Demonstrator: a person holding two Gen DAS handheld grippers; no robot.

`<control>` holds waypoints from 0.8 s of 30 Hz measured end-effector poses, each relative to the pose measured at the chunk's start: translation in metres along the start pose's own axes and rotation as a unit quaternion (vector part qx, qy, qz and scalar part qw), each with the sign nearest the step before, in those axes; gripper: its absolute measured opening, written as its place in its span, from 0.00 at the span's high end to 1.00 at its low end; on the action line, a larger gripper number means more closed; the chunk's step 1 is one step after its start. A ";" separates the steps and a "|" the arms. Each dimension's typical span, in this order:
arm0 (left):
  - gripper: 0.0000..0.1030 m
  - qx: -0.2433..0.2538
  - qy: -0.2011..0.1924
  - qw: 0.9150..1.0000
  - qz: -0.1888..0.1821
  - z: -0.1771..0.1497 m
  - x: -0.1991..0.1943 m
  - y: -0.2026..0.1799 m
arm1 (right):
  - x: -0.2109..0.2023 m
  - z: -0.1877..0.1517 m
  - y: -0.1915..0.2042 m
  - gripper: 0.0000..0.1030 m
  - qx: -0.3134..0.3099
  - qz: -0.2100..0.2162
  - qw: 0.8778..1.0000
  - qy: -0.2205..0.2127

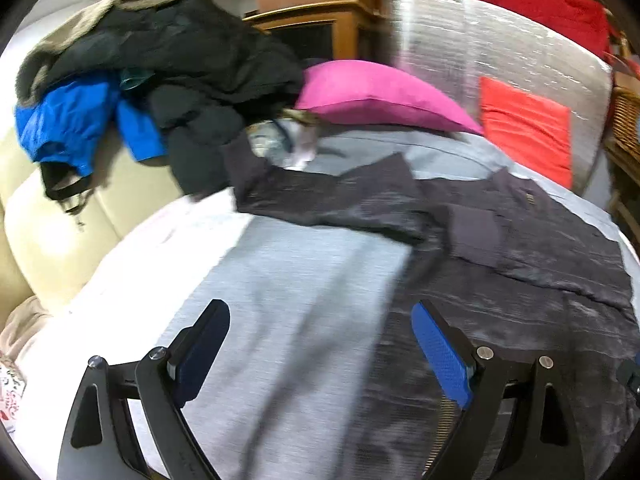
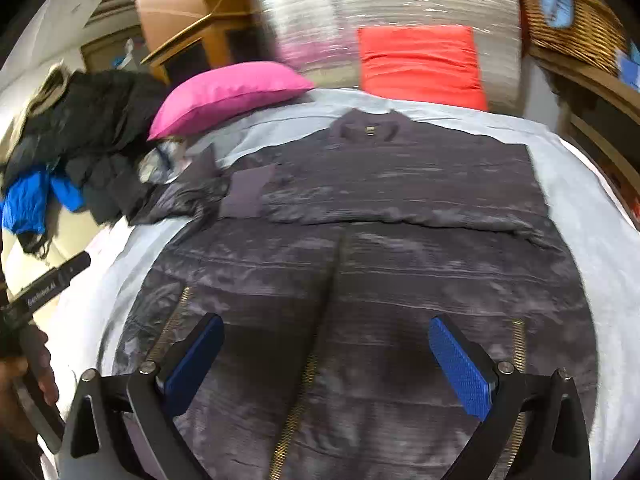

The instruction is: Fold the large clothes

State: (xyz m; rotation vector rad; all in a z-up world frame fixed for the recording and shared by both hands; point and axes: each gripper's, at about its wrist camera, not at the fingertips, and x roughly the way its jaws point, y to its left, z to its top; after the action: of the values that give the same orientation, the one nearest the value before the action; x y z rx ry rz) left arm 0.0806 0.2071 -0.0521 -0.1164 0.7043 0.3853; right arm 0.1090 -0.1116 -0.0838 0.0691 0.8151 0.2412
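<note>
Centrally, a dark jacket (image 2: 400, 208) lies spread on the grey bed (image 2: 592, 200); left claw (image 1: 320, 344) and right claw (image 2: 326, 356) hover open, empty, lower frame. Clothes pile (image 1: 160, 64) upper left.

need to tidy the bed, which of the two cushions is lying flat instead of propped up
The pink cushion lies flat on the grey sheet, beside the jacket's sleeve. The orange-red cushion stands propped against the silver headboard.

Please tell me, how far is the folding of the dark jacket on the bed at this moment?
Done: the dark jacket lies spread flat on the bed, and one sleeve seems folded across the chest. In hand: nothing; the left gripper and right gripper are both open above it. Left: the other sleeve, the body fold, and the pile of clothes.
</note>
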 end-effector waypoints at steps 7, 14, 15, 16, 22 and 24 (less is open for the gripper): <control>0.10 -0.039 0.004 0.998 0.044 0.001 0.011 0.051 | 0.024 -0.005 0.046 0.00 -0.044 0.022 0.999 0.022; 0.10 -0.049 0.000 0.995 0.089 0.000 0.014 0.071 | 0.033 -0.009 0.059 0.00 -0.056 0.026 0.998 0.029; 0.10 -0.049 -0.002 0.994 0.097 0.000 0.013 0.073 | 0.033 -0.009 0.059 0.00 -0.055 0.026 0.998 0.030; 0.10 -0.048 -0.002 0.993 0.104 0.001 0.013 0.075 | 0.034 -0.009 0.059 0.00 -0.055 0.027 0.998 0.030; 0.10 -0.050 -0.005 0.991 0.121 0.004 0.011 0.082 | 0.037 -0.012 0.055 0.00 -0.049 0.030 0.998 0.033; 0.10 -0.048 -0.006 0.991 0.124 0.005 0.009 0.082 | 0.038 -0.013 0.053 0.00 -0.046 0.032 0.998 0.033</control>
State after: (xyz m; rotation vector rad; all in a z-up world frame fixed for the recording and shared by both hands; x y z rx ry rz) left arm 0.0591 0.2869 -0.0522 -0.1187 0.6905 0.6579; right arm 0.1145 -0.0511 -0.1113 0.0006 0.8672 0.3431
